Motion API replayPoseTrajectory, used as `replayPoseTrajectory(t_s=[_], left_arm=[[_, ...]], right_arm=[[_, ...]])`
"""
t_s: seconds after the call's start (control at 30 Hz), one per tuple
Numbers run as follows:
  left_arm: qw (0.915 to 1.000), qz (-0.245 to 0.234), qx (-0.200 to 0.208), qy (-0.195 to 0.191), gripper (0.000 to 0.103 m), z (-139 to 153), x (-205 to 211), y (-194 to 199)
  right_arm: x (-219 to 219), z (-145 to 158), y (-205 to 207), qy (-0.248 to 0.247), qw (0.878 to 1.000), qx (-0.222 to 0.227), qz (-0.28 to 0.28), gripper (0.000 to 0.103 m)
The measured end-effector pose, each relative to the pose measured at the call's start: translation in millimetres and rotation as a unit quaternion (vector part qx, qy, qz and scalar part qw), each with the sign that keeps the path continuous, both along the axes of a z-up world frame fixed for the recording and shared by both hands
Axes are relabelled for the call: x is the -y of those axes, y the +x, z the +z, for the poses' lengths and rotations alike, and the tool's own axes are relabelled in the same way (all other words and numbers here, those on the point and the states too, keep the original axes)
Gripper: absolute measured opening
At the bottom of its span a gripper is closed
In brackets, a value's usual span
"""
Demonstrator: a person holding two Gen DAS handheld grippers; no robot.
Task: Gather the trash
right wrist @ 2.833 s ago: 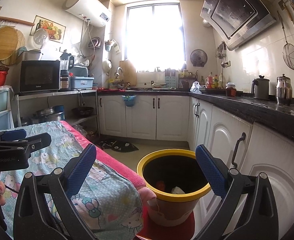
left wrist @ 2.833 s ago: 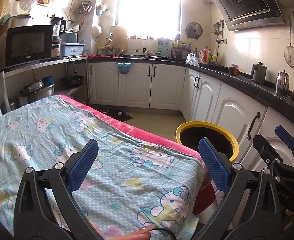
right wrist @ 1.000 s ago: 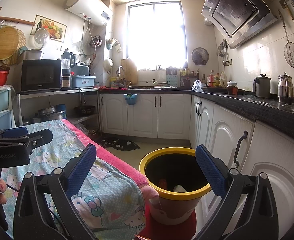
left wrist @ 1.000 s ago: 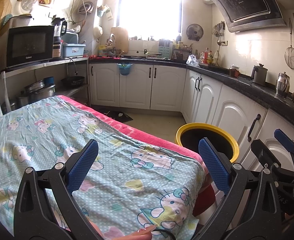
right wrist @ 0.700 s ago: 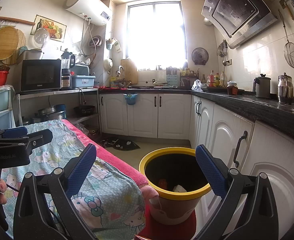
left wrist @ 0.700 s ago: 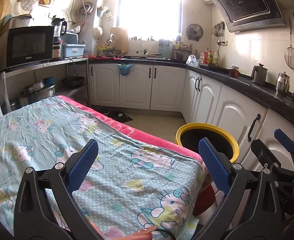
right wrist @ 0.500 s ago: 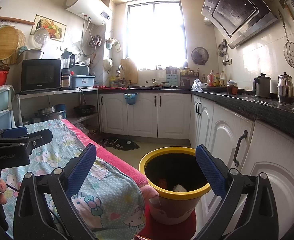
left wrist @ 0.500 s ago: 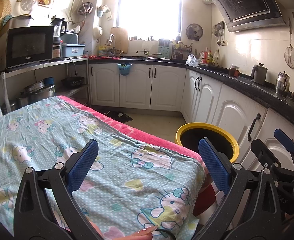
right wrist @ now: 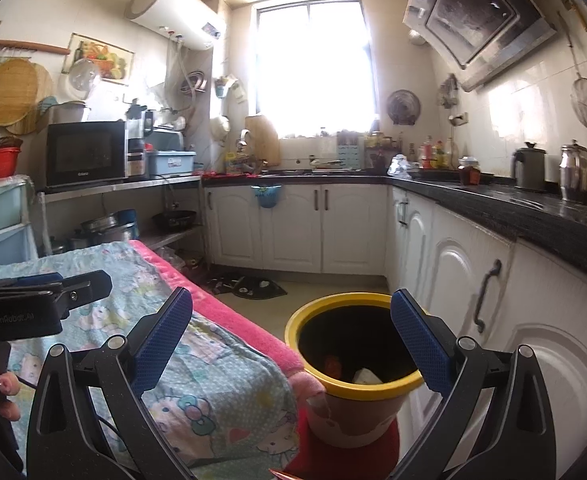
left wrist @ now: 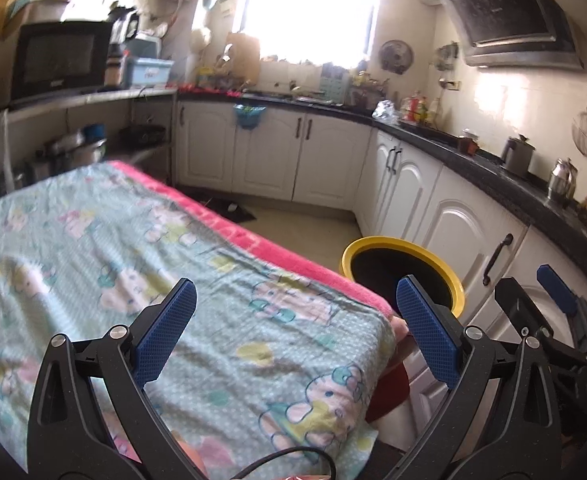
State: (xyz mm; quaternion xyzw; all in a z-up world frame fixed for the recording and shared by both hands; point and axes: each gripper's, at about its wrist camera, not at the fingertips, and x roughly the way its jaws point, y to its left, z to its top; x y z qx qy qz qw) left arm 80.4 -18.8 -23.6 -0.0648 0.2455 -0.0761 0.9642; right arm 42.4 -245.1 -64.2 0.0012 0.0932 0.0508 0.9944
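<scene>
A trash bin (right wrist: 357, 390) with a yellow rim stands on a red stool beside the table's right end; it also shows in the left wrist view (left wrist: 405, 250). Inside it lie a white scrap (right wrist: 365, 376) and an orange-red piece (right wrist: 332, 362). My left gripper (left wrist: 293, 320) is open and empty above the cloth-covered table (left wrist: 133, 264). My right gripper (right wrist: 291, 334) is open and empty, level with the bin and just short of it. The left gripper shows at the left of the right wrist view (right wrist: 41, 300), the right gripper at the right of the left wrist view (left wrist: 549, 312).
The table wears a teal cartoon-print cloth over a pink one (right wrist: 229, 312). White cabinets (right wrist: 465, 280) under a black counter (right wrist: 533, 208) run along the right and back. A microwave (right wrist: 85, 152) sits on a shelf at left. A dark mat (right wrist: 249, 288) lies on the floor.
The left wrist view has shifted and blurred: the left gripper has moved and turned a little to the left. The right gripper has held still.
</scene>
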Motion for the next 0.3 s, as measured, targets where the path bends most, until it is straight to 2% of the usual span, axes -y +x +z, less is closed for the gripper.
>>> replayPoseTrajectory(t_s=[0.07, 0.17, 0.2, 0.27, 0.3], left_arm=[[0.9997, 0.021, -0.009, -0.010, 0.092, 9, -20, -6], [0.9942, 0.097, -0.031, -0.033, 0.092, 35, -76, -32], [0.9882, 0.147, -0.029, -0.030, 0.092, 48, -104, -53], [0.9716, 0.235, -0.026, -0.012, 0.092, 68, -143, -91], [0.9511, 0.307, -0.030, 0.010, 0.092, 82, -169, -123]], right_arm=[[-6, 6, 6, 0.002, 0.999, -0.016, 0.033, 0.097], [-32, 22, 21, 0.021, 0.989, -0.059, 0.136, 0.097], [-45, 28, 26, 0.024, 0.981, -0.074, 0.180, 0.097], [-87, 43, 31, 0.005, 0.953, -0.100, 0.286, 0.097], [-109, 48, 30, -0.008, 0.937, -0.109, 0.330, 0.097]])
